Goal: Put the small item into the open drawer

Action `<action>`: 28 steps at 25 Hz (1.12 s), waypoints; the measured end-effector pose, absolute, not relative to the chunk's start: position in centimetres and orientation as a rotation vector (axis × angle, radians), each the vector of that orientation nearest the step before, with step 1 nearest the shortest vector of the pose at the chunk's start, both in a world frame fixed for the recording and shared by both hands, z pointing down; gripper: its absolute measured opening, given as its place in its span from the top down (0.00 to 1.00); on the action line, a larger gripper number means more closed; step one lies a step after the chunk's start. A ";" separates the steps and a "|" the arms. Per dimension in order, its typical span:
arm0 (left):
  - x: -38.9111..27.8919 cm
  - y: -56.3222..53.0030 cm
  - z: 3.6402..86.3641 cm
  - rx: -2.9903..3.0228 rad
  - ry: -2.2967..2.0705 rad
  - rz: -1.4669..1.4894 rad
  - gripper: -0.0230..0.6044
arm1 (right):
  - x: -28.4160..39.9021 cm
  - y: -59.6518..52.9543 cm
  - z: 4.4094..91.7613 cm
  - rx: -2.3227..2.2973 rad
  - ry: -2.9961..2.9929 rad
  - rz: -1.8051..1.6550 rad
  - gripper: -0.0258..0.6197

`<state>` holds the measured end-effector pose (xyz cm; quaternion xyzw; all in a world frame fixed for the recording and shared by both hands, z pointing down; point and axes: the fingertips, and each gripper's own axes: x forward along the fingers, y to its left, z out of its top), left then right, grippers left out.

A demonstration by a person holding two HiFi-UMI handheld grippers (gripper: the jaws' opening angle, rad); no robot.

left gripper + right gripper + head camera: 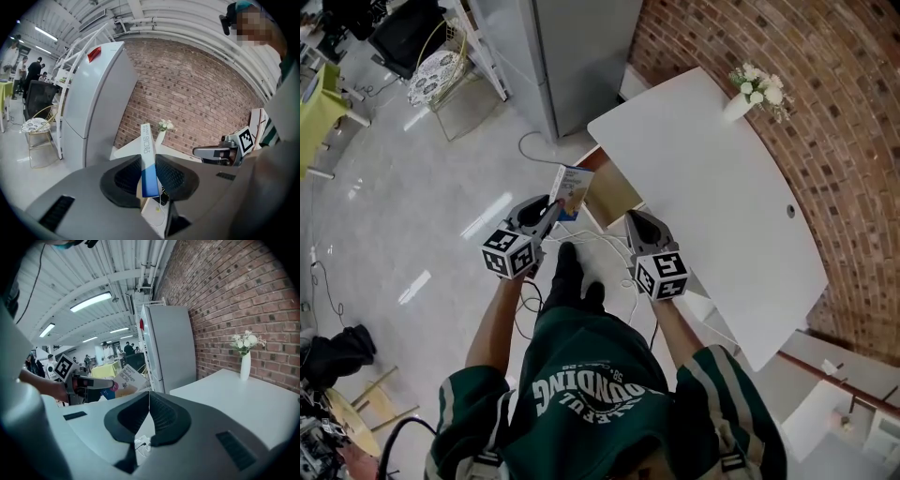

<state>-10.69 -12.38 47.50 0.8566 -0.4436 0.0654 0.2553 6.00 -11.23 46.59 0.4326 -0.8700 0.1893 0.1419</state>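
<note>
A flat white-and-blue printed box (146, 143) stands edge-on, clamped in the left tongs (148, 164).

A lab-like workspace: brick wall (825, 112), exposed ceiling pipes (187, 18), fridge (572, 47).

**CAMERA PLACEMENT**

Head view: overhead, steeply downward, desk (712, 187) at frame right. Left gripper view: close along jaws, facing brick wall (197, 103). Right gripper view: close along jaws, facing refrigerator (171, 343). All views share the vase (736, 105).
</note>
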 end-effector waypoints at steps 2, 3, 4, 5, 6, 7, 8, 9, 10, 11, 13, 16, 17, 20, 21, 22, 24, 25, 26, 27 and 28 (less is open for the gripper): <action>-10.8 -13.6 48.1 2.334 -1.189 0.197 0.80 | 5.7 -12.0 46.9 1.253 -2.501 0.552 0.92; -10.8 -14.2 48.4 2.338 -1.181 0.205 0.80 | 5.6 -12.5 47.1 1.255 -2.497 0.554 0.92; -10.8 -14.8 48.8 2.342 -1.172 0.215 0.80 | 5.4 -12.9 47.4 1.257 -2.493 0.557 0.92; -10.8 -15.2 49.2 2.345 -1.161 0.225 0.80 | 5.3 -13.1 47.7 1.260 -2.485 0.563 0.92; -10.7 -15.5 49.7 2.346 -1.147 0.235 0.80 | 5.3 -13.2 48.0 1.264 -2.473 0.571 0.92; -10.6 -15.7 50.1 2.345 -1.131 0.245 0.80 | 5.3 -13.2 48.3 1.268 -2.460 0.580 0.92; -10.5 -16.0 50.6 2.343 -1.118 0.252 0.80 | 5.3 -13.3 48.7 1.270 -2.449 0.587 0.92; -10.5 -16.3 51.1 2.341 -1.108 0.259 0.80 | 5.3 -13.4 49.0 1.272 -2.441 0.593 0.92; -10.5 -16.7 51.6 2.339 -1.099 0.266 0.80 | 5.2 -13.7 49.3 1.273 -2.434 0.598 0.92; -10.4 -17.1 52.1 2.335 -1.091 0.272 0.80 | 5.2 -13.9 49.5 1.274 -2.428 0.603 0.92; -10.3 -17.7 53.1 2.331 -1.073 0.287 0.80 | 5.1 -14.4 50.1 1.278 -2.417 0.610 0.92; -9.9 -18.2 54.7 2.327 -1.048 0.319 0.80 | 5.0 -14.7 50.9 1.282 -2.395 0.628 0.92; -9.8 -18.3 55.2 2.324 -1.039 0.329 0.80 | 5.1 -14.7 51.3 1.283 -2.386 0.634 0.92; -9.5 -18.7 56.9 2.324 -1.013 0.359 0.80 | 5.1 -14.7 52.3 1.283 -2.366 0.652 0.92; -9.5 -19.0 57.3 2.328 -1.007 0.372 0.80 | 4.9 -14.8 52.7 1.281 -2.365 0.656 0.92; -9.5 -19.4 57.7 2.333 -1.002 0.384 0.80 | 4.8 -15.0 53.0 1.279 -2.364 0.659 0.92; -9.1 -19.9 58.7 2.339 -0.983 0.406 0.80 | 5.0 -15.1 53.5 1.280 -2.353 0.669 0.92; -8.8 -20.0 59.3 2.341 -0.970 0.418 0.80 | 5.1 -15.0 53.9 1.282 -2.345 0.675 0.92; -8.6 -20.1 59.8 2.342 -0.957 0.430 0.80 | 5.0 -15.0 54.2 1.285 -2.339 0.683 0.92; -8.5 -20.2 60.3 2.344 -0.944 0.444 0.80 | 4.9 -14.9 54.5 1.287 -2.333 0.689 0.92; -8.4 -20.3 60.8 2.348 -0.932 0.457 0.80 | 4.8 -14.9 54.8 1.290 -2.329 0.696 0.92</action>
